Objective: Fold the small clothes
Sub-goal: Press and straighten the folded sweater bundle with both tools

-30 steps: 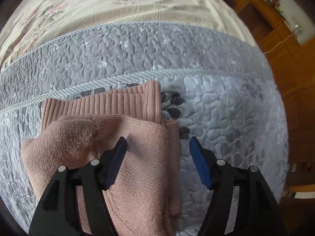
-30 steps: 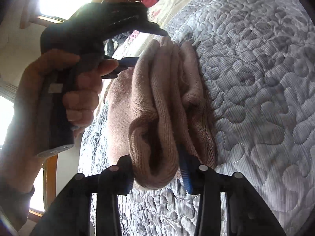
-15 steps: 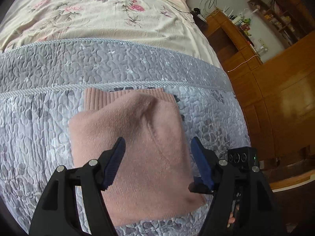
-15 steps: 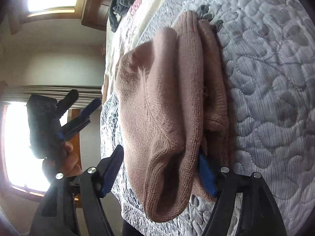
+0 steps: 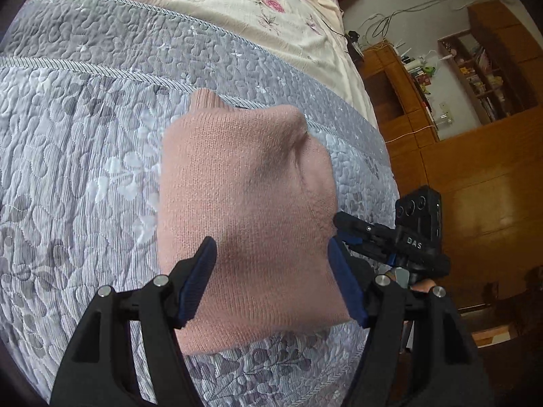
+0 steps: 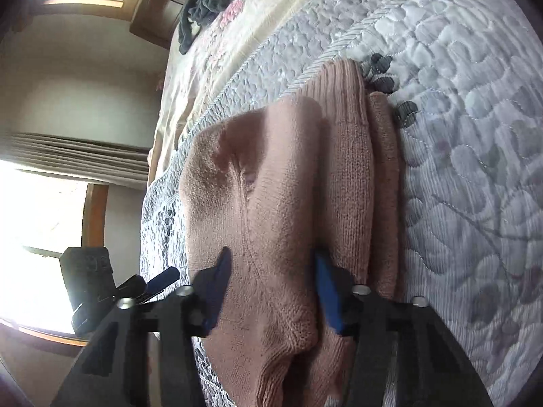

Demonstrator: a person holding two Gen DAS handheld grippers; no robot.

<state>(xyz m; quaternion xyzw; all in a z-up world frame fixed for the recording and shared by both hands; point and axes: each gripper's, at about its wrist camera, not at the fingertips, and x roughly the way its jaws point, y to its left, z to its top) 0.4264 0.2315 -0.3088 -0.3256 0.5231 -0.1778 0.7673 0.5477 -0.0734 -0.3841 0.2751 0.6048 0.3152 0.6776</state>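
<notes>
- Pink knitted sweater [image 5: 247, 210]: folded into a compact, several-layered bundle, lying on the grey quilted bedspread [image 5: 85, 176] near the bed's foot edge and toward its right-hand corner as the left wrist view shows it. A ribbed hem [image 5: 205, 98] pokes out from under the top layer on the far side.
- Same sweater [image 6: 271, 203] in the right wrist view: seen from the side, the stacked folds show as parallel ridges, the lowest lying flat on the quilted bedspread [image 6: 475, 169]; a seam line runs down the top layer.
- Left gripper [image 5: 271, 281]: jaws spread wide apart, blue pads on either side, poised above the near part of the bundle; nothing lies between the pads, and whether they touch the knit cannot be told.
- Right gripper [image 6: 273, 288]: jaws parted around the upper fold at the bundle's near end. The right pad sits in the crease between layers; the left pad stands beside the fold's outer face, and a firm pinch cannot be confirmed.
- Cross-views: the right gripper [image 5: 390, 237] appears at the bundle's right edge in the left wrist view, with part of a hand [image 5: 422, 285] behind it; the left gripper [image 6: 149, 285] appears at the lower left of the right wrist view.
- Surroundings: a floral cream sheet [image 5: 203, 3] covers the bed beyond the quilt's corded border; a dark garment [image 6: 207, 0] lies on it far up the bed; wooden cabinets [image 5: 475, 176] stand beside the bed.
</notes>
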